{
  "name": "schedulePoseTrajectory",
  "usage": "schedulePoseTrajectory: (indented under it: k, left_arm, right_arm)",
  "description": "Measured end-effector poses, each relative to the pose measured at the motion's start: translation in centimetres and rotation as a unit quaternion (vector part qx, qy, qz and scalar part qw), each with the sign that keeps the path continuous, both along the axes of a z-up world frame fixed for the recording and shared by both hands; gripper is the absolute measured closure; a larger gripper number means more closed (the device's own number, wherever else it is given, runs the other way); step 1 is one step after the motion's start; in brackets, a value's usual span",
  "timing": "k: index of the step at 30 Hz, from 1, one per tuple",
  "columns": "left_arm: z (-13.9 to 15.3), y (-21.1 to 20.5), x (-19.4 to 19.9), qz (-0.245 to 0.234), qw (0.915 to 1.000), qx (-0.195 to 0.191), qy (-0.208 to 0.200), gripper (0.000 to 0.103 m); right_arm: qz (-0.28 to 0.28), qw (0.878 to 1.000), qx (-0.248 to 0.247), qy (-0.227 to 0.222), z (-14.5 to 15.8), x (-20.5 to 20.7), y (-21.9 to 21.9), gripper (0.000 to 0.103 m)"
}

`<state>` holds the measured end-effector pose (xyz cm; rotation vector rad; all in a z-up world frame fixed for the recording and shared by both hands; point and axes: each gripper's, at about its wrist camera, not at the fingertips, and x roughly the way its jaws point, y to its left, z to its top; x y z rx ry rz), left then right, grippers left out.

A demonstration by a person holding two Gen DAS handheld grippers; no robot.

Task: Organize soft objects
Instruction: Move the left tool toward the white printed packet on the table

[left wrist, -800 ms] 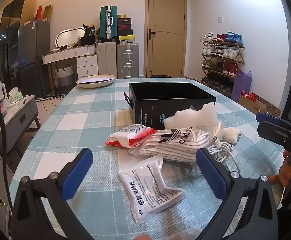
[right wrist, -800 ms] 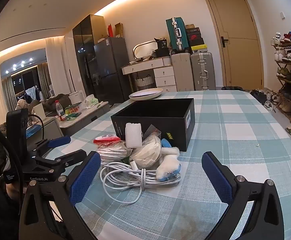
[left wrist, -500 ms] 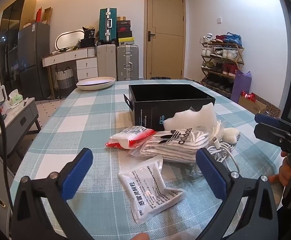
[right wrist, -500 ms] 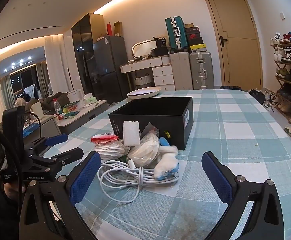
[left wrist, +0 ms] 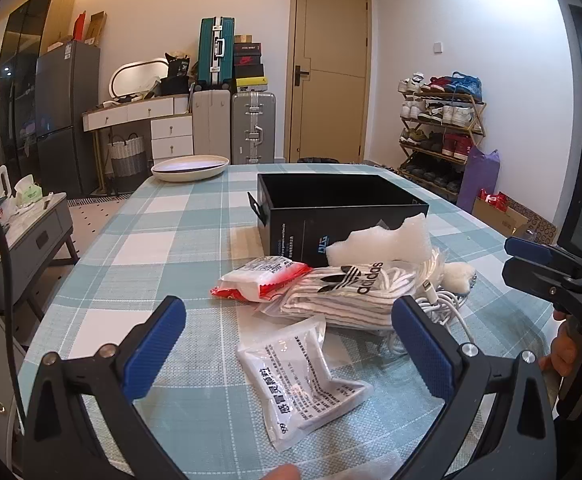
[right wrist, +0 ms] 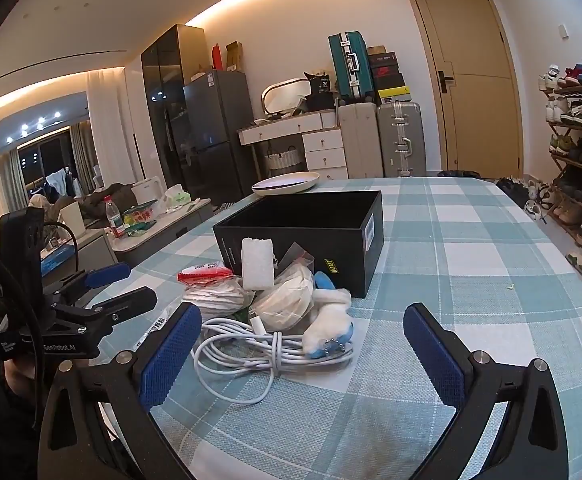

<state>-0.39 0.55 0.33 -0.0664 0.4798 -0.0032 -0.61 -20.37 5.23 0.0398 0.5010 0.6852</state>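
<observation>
task barely begun by the look of it. black box [left wrist: 343, 216] looks empty as far as its inside shows. all soft items sit in a pile on the table [left wrist: 171, 240] just in front of it: white packet [left wrist: 303, 376], sock pack [left wrist: 343, 296], red-white pouch [left wrist: 259, 278], foam piece [right wrist: 257, 264], cable [right wrist: 251, 352]. left gripper [left wrist: 289, 344] and right gripper [right wrist: 303, 354] both spread wide, holding nothing.

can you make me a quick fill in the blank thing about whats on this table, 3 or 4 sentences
1. The open box behind the pile of soft things is coloured ____.
2. The bagged socks carry the brand name ____.
3. The coiled white ____ lies on the table in front of the right gripper.
4. The jaws of the left gripper stand ____, holding nothing.

Missing words: black; adidas; cable; open
</observation>
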Motion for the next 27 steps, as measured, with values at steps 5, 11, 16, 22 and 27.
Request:
schedulePoseTrajectory:
  k: [5, 11, 16, 22, 27]
  left_arm:
    - [-0.2, 0.5, 0.3, 0.009, 0.9999, -0.007, 0.004, 0.0]
    - [-0.3, 0.8, 0.4, 0.004, 0.9998, -0.014, 0.011, 0.0]
    - [-0.5, 0.9, 0.3, 0.005, 0.9997, -0.02, 0.012, 0.0]
    - [-0.8, 0.7, 0.4, -0.003, 0.9997, -0.013, 0.02, 0.0]
    - [-1.1, 0.6, 0.6, 0.001, 0.9996, -0.005, 0.026, 0.0]
  right_arm:
    - [-0.001, 1.0, -0.001, 0.0, -0.1, 0.0, -0.1, 0.0]
    - [-0.001, 1.0, -0.003, 0.001, -0.2, 0.1, -0.1, 0.0]
    - [-0.002, 1.0, -0.004, 0.0, -0.3, 0.2, -0.2, 0.0]
    - [-0.002, 1.0, -0.005, -0.001, -0.3, 0.1, -0.2, 0.0]
    - [-0.002, 1.0, -0.007, 0.0, -0.3, 0.1, -0.3, 0.0]
